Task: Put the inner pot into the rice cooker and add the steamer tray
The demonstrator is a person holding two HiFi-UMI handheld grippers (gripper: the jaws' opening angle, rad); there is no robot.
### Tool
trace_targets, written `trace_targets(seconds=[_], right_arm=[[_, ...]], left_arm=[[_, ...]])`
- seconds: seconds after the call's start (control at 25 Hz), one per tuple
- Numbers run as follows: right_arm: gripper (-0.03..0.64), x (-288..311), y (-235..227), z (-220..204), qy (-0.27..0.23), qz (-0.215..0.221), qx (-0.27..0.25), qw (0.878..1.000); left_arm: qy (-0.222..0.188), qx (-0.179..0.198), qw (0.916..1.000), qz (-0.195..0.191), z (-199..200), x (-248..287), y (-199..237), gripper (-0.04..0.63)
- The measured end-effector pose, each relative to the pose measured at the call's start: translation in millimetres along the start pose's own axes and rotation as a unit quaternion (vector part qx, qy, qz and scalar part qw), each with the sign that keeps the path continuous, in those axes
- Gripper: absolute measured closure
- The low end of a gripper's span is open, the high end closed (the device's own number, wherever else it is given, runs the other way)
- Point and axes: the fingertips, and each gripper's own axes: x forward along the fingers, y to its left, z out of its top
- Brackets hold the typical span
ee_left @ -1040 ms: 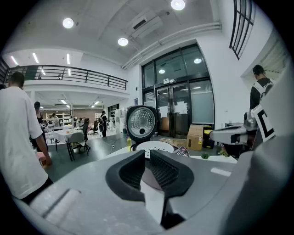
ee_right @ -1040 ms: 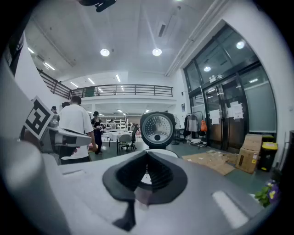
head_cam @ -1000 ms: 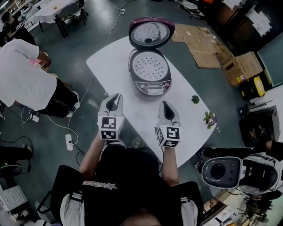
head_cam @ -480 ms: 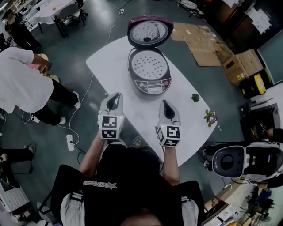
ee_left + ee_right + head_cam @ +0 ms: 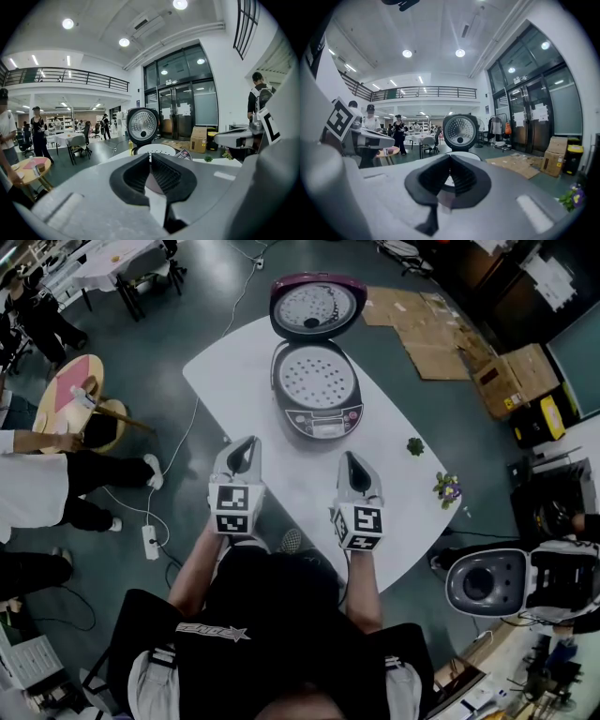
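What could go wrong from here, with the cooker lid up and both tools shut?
1. The steamer tray sits in the rice cooker, but whether it lies level I cannot tell; closing the lid on a tilted tray could jam it.
2. A cable runs over the floor left of the table, near a person's feet; if it feeds the cooker, a snag could drag it.

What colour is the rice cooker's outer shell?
Dark purplish-maroon shell, best seen in the head view.
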Motion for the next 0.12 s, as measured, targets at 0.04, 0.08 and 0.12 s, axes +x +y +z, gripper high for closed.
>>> trace_targets(seconds=[0.04,0.08,0.12], right_arm=[[0.612,0.4,0.0,-0.2,0.0,0.0,0.0,1.0],[0.612,0.8,0.2,-0.2,0.0,0.0,0.0,1.0],[0.612,1.2,0.4,-0.1,0.001,-0.001,0.0,1.0]], left_arm=[[0.0,0.0,1.0,0.0,0.3,0.4,0.1,0.572],[0.0,0.0,1.0,-0.001,0.5,0.6,0.4,0.572],[-0.001,0.0,1.0,-0.001,0.8,0.8,0.8,0.572]])
